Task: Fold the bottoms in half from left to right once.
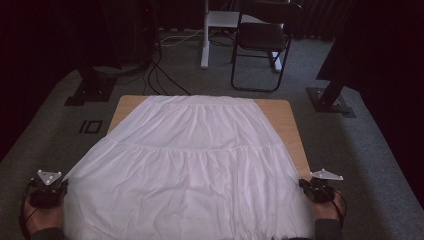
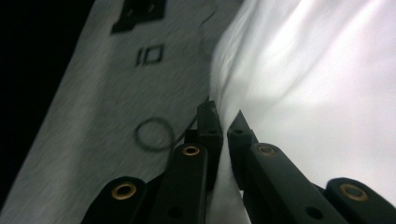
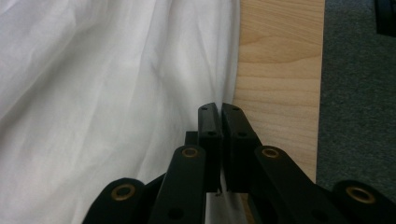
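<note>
- We have the white skirt (image 1: 192,165) spread flat on the table (image 1: 280,107), waistband far, hem near.
- Our left gripper (image 1: 48,192) is clamped on the near left hem corner; right gripper (image 1: 316,190) on the near right.
- Skirt lies between both, equally near.

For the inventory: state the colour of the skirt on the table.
White, plain; the skirt shows best in the high view.

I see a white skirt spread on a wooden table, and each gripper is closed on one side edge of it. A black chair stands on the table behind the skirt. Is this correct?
Not fully. The black chair stands on the carpet beyond the wooden table, not on it, as the high view shows. The rest holds: the white skirt is spread there, with the left gripper and right gripper each closed on a side edge.
</note>
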### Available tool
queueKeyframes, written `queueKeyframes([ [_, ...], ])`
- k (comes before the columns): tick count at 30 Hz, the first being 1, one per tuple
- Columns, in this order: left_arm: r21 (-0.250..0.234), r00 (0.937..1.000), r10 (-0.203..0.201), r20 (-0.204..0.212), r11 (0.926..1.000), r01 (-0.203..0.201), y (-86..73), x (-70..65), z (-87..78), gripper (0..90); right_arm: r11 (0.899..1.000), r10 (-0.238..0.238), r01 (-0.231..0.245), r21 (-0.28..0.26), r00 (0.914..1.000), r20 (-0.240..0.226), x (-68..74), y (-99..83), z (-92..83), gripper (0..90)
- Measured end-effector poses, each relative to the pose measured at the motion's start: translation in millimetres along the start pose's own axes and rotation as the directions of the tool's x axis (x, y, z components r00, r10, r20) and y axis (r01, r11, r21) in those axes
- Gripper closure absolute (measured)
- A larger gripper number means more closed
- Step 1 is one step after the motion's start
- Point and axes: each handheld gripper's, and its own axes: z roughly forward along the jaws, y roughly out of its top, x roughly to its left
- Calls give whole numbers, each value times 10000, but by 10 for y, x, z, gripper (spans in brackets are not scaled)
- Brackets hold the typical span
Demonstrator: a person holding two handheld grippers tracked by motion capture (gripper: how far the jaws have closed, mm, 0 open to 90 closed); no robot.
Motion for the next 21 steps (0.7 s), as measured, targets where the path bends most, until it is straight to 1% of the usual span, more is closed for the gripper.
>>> queueKeyframes([
  [2,-609,9980,39,627,9981,-1,78,-64,-133,889,10000,28,-29,-42,10000,-58,-2,-6,-1,852],
  [3,-958,9948,100,1016,9954,-2,128,-110,-208,888,10000,49,-49,-49,10000,-87,-1,-6,-1,843],
  [4,-1187,9911,204,1319,9929,-47,172,-147,-266,888,10000,39,-40,-56,9999,-120,-1,-7,-1,836],
  [5,-1587,9837,493,1730,9871,-215,254,-226,-367,888,10000,35,-36,-68,9999,-133,0,-8,0,833],
  [6,-1892,9762,752,2032,9813,-362,329,-297,-449,888,10000,19,-21,-84,9999,-156,3,-8,2,830],
  [7,-2192,9663,984,2377,9746,-453,408,-373,-525,887,10000,13,-15,-94,9998,-177,6,-7,4,829],
  [8,-2493,9547,1280,2687,9666,-595,491,-463,-593,887,9999,1,-3,-102,9998,-192,10,-6,6,830],
  [9,-2718,9388,1634,3033,9591,-792,575,-559,-650,887,9999,-21,18,-106,9998,-218,12,-6,8,830],
  [11,-3023,9021,2317,3641,9455,-1209,748,-768,-697,887,9999,-63,60,-124,9996,-272,17,-3,12,830],
  [12,-3129,8810,2605,3949,9398,-1376,835,-875,-685,887,9999,-67,64,-120,9996,-282,20,-1,14,830],
  [15,-3371,8149,3177,4848,9276,-1611,1076,-1210,-573,887,9999,-78,74,-117,9995,-297,24,4,18,831],
  [16,-3447,7965,3315,5056,9240,-1658,1131,-1305,-544,888,9999,-78,75,-113,9995,-291,24,4,18,831],
  [17,-3599,7646,3599,5346,9156,-1793,1220,-1475,-504,888,9999,-70,67,-115,9996,-289,25,4,18,831],
  [18,-3748,7398,3914,5472,9049,-2016,1289,-1624,-485,888,9999,-57,53,-111,9996,-282,26,3,17,831],
  [19,-3943,7141,4255,5558,8912,-2242,1357,-1782,-476,888,9999,-51,48,-112,9996,-289,25,4,18,832],
  [20,-4181,6913,4634,5544,8733,-2501,1422,-1946,-468,888,9999,-53,50,-121,9995,-301,23,4,19,834],
  [21,-4392,6700,5065,5427,8511,-2877,1491,-2113,-450,888,9999,-39,36,-126,9995,-313,23,5,21,837],
])
